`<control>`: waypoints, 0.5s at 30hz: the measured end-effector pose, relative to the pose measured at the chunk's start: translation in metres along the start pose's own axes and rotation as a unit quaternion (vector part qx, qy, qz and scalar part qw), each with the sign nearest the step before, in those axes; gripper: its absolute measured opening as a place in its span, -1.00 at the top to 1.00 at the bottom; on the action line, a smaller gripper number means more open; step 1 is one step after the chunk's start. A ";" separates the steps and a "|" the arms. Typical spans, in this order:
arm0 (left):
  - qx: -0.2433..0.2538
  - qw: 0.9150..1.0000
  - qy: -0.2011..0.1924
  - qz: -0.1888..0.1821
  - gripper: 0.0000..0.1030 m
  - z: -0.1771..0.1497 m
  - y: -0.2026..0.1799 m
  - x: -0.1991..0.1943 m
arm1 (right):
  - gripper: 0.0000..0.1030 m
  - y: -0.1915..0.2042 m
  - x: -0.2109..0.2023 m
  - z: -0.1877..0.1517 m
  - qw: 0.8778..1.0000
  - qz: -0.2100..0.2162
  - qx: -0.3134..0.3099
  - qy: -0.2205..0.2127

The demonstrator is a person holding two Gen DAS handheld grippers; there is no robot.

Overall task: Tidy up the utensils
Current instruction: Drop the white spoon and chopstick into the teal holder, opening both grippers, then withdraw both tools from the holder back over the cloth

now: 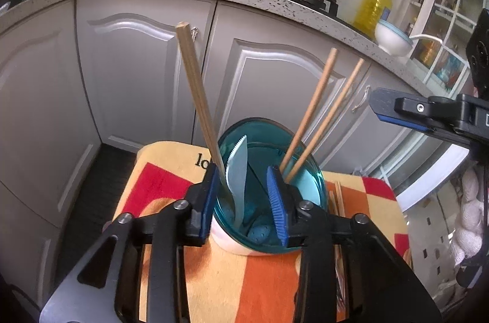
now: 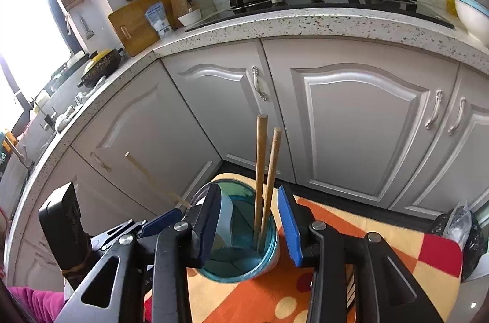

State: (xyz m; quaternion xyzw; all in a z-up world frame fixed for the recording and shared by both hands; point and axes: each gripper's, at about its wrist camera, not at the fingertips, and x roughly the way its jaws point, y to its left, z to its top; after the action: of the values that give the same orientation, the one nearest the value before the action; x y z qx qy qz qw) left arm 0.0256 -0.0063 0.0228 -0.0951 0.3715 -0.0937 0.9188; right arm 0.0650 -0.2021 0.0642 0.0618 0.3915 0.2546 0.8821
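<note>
Both tools over the translucent teal plastic cup [image 1: 269,228] now, which stands on the orange, red and cream patterned cloth [image 1: 253,286] at six o'clock in both wrist views. The left gripper [image 1: 246,203] has its blue pads apart, nothing pressed between them. The right gripper [image 2: 250,226] is also parted, straddling the cup mouth and gripping nothing.

Risk here, I'd say: either jaw could knock the rim and tip the cup, spilling everything. The single pale wooden chopstick [image 1: 198,97] leans far out toward eleven o'clock and looks likeliest to topple.

Count: one cup; three chopsticks in it, the lone one plus a darker wooden pair [image 2: 264,179] near one o'clock; one pale blue serrated plastic knife [image 1: 237,170]. More sticks lie on the cloth at four o'clock, number unclear.
</note>
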 end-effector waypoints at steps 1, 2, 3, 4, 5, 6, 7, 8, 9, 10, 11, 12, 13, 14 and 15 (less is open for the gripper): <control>0.002 1.000 0.003 0.001 0.36 -0.001 -0.002 -0.001 | 0.29 -0.001 -0.003 -0.003 1.000 -0.001 0.005 -0.001; 0.004 1.000 0.007 0.001 0.35 -0.001 -0.004 -0.002 | 0.29 -0.001 -0.006 -0.007 1.000 -0.003 0.009 -0.003; 0.007 1.000 0.009 0.004 0.32 -0.002 -0.007 -0.003 | 0.28 -0.002 -0.009 -0.011 1.000 -0.005 0.011 -0.005; 0.012 1.000 0.011 0.010 0.30 -0.003 -0.010 -0.004 | 0.28 -0.002 -0.012 -0.014 1.000 -0.008 0.012 -0.007; 0.015 1.000 0.012 0.012 0.25 -0.004 -0.013 -0.006 | 0.28 -0.002 -0.015 -0.020 1.000 -0.018 0.013 -0.009; 0.018 1.000 0.013 0.011 0.21 -0.004 -0.016 -0.007 | 0.27 -0.003 -0.018 -0.026 0.999 -0.029 0.013 -0.012; 0.020 1.000 0.015 0.011 0.21 -0.005 -0.018 -0.009 | 0.27 -0.004 -0.020 -0.031 0.999 -0.039 0.015 -0.014; 0.025 0.999 0.017 0.014 0.21 -0.006 -0.022 -0.010 | 0.27 -0.005 -0.023 -0.036 0.999 -0.046 0.018 -0.016; 0.029 0.999 0.017 0.015 0.21 -0.006 -0.024 -0.012 | 0.27 -0.007 -0.026 -0.041 0.998 -0.050 0.023 -0.018; 0.034 0.999 0.017 0.016 0.21 -0.007 -0.028 -0.014 | 0.27 -0.010 -0.029 -0.045 0.998 -0.052 0.027 -0.019; 0.038 0.999 0.018 0.019 0.21 -0.008 -0.030 -0.015 | 0.25 -0.012 -0.032 -0.051 0.998 -0.057 0.033 -0.020; 0.043 0.999 0.020 0.021 0.20 -0.008 -0.033 -0.016 | 0.22 -0.014 -0.035 -0.055 0.997 -0.063 0.037 -0.021; 0.047 0.998 0.022 0.021 0.20 -0.010 -0.037 -0.017 | 0.20 -0.016 -0.037 -0.059 0.997 -0.069 0.040 -0.022; 0.050 0.998 0.024 0.021 0.20 -0.011 -0.039 -0.018 | 0.20 -0.018 -0.041 -0.065 0.996 -0.079 0.043 -0.023; 0.054 0.998 0.024 0.023 0.20 -0.012 -0.042 -0.019 | 0.20 -0.020 -0.043 -0.068 0.995 -0.085 0.044 -0.024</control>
State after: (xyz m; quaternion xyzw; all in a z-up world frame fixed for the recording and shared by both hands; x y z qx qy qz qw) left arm -0.0004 -0.0438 0.0376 -0.0344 0.3903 -0.0952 0.9151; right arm -0.0006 -0.2467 0.0397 0.0729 0.3847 0.1603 0.9061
